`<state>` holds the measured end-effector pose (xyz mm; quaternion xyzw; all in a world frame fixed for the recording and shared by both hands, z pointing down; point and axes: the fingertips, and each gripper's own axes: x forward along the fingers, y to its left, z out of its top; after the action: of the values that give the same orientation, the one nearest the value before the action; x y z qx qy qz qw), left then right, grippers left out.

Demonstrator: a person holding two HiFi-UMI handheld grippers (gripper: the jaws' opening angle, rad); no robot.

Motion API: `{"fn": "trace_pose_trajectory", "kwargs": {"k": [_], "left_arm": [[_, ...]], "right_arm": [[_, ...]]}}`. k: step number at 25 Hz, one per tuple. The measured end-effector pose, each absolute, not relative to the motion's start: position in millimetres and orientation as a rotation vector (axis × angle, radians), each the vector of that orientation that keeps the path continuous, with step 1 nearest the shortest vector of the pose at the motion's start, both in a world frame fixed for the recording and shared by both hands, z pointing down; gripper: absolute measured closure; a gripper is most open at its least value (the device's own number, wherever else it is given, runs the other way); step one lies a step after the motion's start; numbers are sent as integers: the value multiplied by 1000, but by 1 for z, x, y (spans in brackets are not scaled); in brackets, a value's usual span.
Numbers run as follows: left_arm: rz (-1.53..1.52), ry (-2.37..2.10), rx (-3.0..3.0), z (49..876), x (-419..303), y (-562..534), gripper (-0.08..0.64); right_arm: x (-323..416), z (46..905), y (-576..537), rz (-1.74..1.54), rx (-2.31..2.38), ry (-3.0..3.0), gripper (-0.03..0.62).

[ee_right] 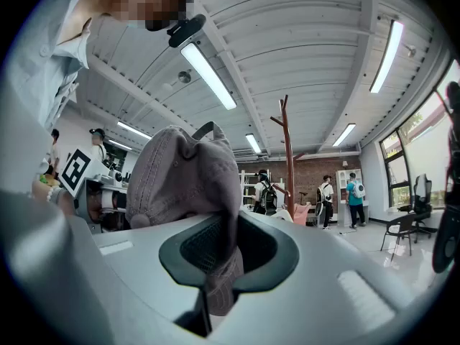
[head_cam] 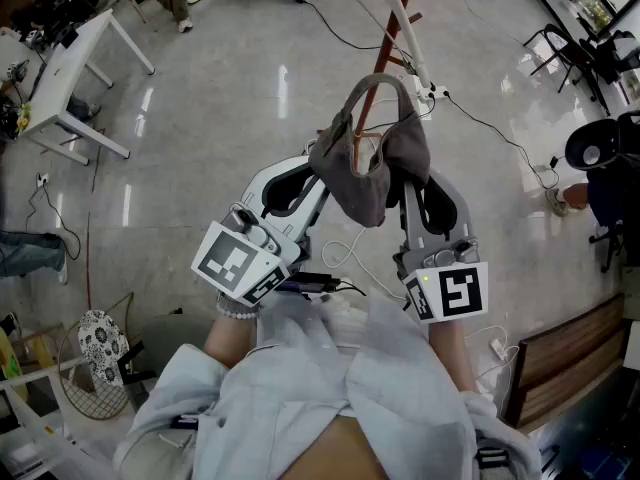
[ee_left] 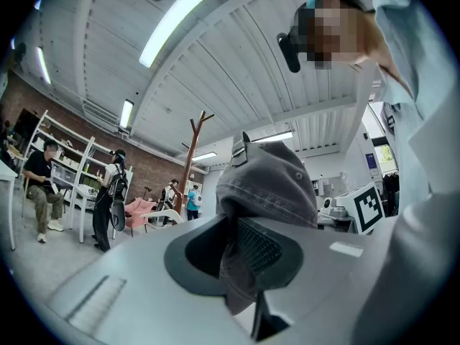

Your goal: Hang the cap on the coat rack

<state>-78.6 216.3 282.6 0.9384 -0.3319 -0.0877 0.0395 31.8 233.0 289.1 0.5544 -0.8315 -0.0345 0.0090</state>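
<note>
Left tongs: held forward and angled toward the right, jaws clamped on one side of the cap.
Right tongs: pointing almost straight ahead, jaws pinching the cap's other side.
Spacing: near each other, side by side, at about the same height.
Forearms: both in pale sleeves, reaching out from the torso with the elbows kept in.

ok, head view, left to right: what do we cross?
White table → left gripper → cap → right gripper → black chair. Coat rack overlaps the cap, so it is left out.
</note>
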Motion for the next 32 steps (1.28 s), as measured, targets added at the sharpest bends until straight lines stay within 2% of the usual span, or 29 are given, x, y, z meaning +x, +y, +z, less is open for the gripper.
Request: {"fn": "trace_pose_trajectory", "kwargs": {"k": [32], "left_arm": [[-289,-1090,2876,286,-18,248,522]], "right_arm": [[94,297,257,-121,1703,-2663,545]]}}
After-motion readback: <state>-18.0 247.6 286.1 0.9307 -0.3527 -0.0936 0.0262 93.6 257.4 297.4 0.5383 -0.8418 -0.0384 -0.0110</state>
